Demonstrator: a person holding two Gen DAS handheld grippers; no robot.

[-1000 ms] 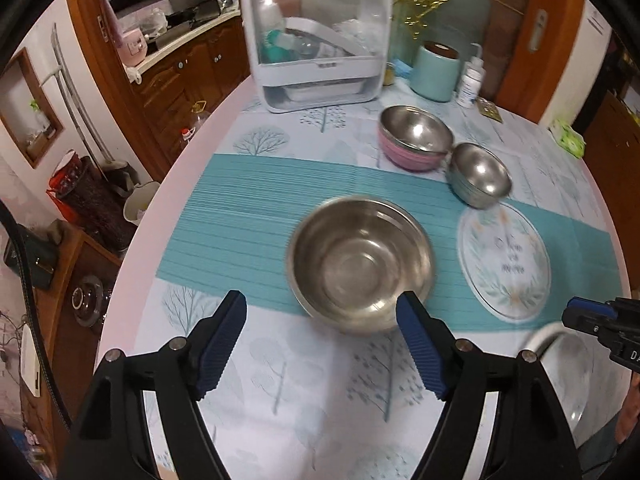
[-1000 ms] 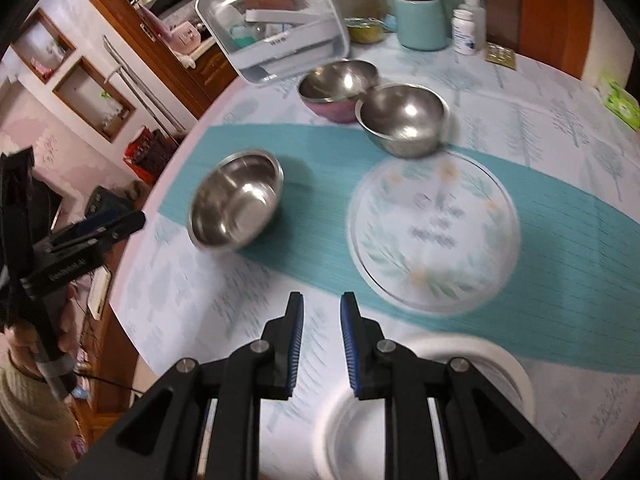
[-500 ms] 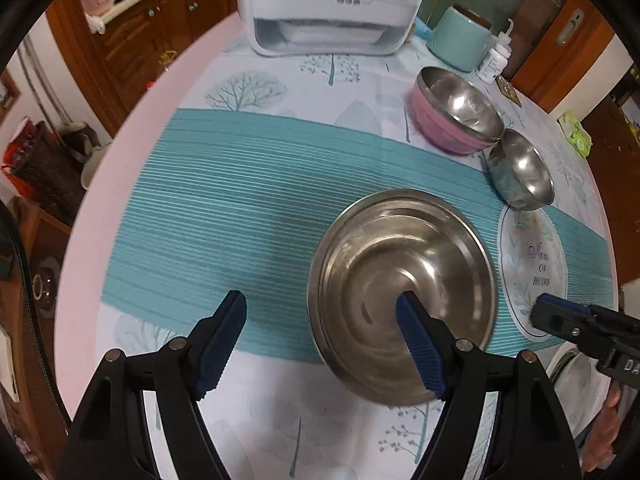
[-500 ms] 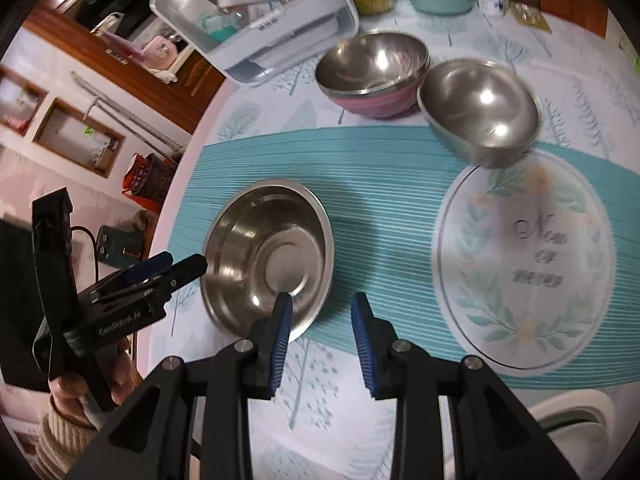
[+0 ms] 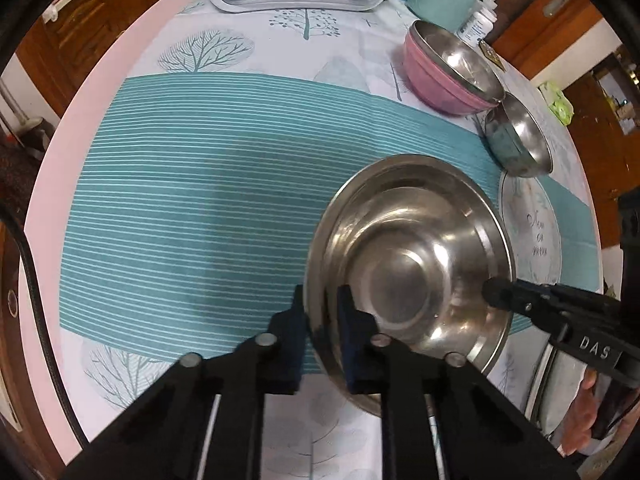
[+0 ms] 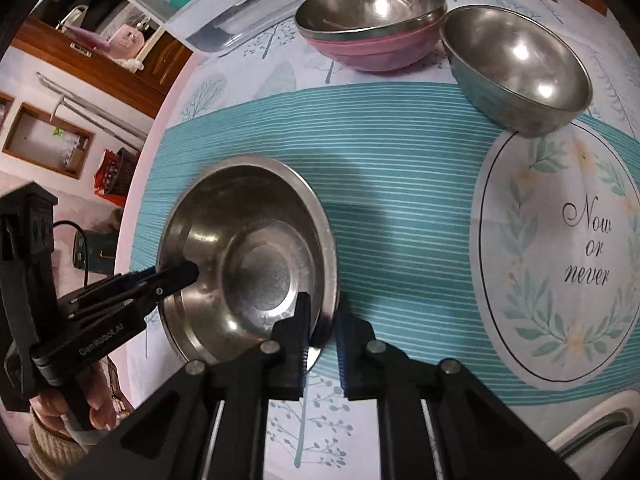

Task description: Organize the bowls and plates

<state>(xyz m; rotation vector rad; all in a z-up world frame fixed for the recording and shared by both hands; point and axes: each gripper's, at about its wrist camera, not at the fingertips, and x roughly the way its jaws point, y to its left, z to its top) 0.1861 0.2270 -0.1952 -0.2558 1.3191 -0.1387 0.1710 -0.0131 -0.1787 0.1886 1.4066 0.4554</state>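
Gripping the wide steel bowl [image 5: 408,264] on the teal runner [image 5: 192,184]: your left gripper [image 5: 318,304] clamps its left rim, your right gripper [image 6: 322,320] its right rim. Next, you likely lift level and nest it in the bowl stack [image 6: 372,20]. Right: plate [image 6: 560,248] reads "Now or never".

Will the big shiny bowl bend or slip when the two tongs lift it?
The big steel bowl looks stiff, so probably no bending. Its polished rim could slip, since each tongs pinches only a thin edge: left tongs, right tongs. Gripped on opposite sides, it likely won't tip.
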